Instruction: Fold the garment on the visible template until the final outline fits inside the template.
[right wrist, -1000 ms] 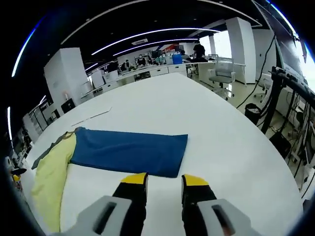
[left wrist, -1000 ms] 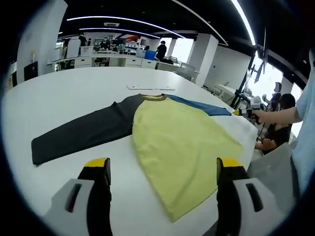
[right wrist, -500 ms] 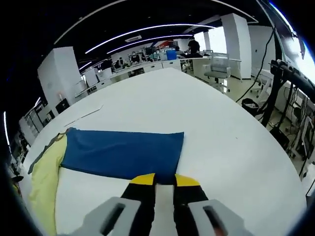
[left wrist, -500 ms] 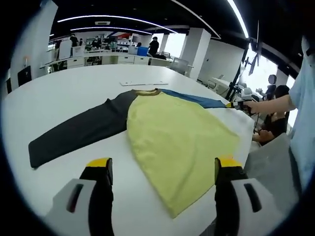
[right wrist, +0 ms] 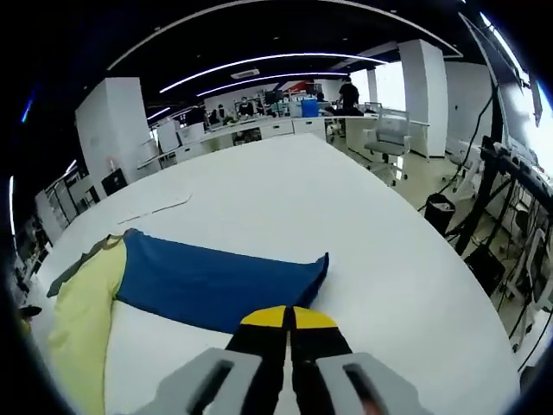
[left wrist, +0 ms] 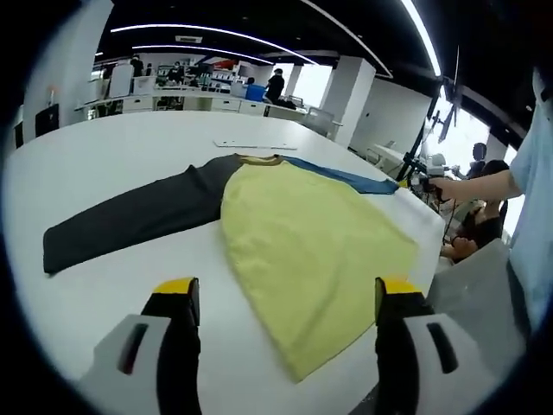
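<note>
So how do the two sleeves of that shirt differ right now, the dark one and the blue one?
The dark grey sleeve lies flat on the white table with nothing holding it; the blue sleeve is pinched at its cuff edge by the right hand-held gripper, and that corner is lifted and wrinkled. The dark sleeve lies ahead of the open left hand-held gripper, untouched. Both extend straight out from the same yellow body.

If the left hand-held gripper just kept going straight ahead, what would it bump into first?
Most likely the yellow body of the shirt, which lies on the white table straight ahead between the open jaws of the left hand-held gripper. Depth is hard to judge.
</note>
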{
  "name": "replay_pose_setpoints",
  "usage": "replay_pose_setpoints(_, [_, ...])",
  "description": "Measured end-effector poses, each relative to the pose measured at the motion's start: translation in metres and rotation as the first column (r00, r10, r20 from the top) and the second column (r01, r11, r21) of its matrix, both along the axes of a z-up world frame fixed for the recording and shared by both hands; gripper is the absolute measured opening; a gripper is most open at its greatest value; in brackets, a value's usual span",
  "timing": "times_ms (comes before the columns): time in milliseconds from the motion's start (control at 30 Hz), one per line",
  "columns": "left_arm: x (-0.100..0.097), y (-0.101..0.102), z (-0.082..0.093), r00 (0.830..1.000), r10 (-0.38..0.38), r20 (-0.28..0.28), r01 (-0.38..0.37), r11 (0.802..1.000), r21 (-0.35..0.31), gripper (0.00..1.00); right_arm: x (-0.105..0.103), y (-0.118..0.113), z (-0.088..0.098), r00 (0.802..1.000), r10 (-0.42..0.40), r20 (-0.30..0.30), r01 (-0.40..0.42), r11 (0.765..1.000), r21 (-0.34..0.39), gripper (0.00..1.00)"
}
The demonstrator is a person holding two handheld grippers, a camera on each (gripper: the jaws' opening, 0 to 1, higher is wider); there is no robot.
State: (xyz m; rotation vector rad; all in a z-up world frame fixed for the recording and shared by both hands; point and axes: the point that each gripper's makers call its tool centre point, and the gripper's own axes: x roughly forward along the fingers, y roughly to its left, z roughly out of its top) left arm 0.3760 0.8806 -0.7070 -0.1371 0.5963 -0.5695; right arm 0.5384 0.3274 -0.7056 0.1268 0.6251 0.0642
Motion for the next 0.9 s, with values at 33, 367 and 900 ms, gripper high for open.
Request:
replay_pose_setpoints(33, [0.000, 0.000, 0.000, 1.000, -0.001, 0.000, 0.001, 1.000, -0.003, 0.81, 0.004, 0.005, 0.006, 1.000, 0.019, 0.012, -0.019, 1.000, -0.010, 0.00])
replay_pose_setpoints(367, [-0.005, -0.006, 0.004, 0.999, -0.018, 0.029, 0.019, 1.000, -0.009, 0.80, 0.035, 0.067, 0.029, 0.981, 0.179, 0.071, -0.179, 0.984, 0.004, 0.00])
replay_pose_setpoints(900, [-0.002, -0.009, 0.008, 0.998, -0.011, 0.064, 0.013, 0.999, -0.035, 0.79, 0.080, 0.241, 0.057, 0.852, 0.500, 0.156, -0.511, 0.859, 0.032, 0.00])
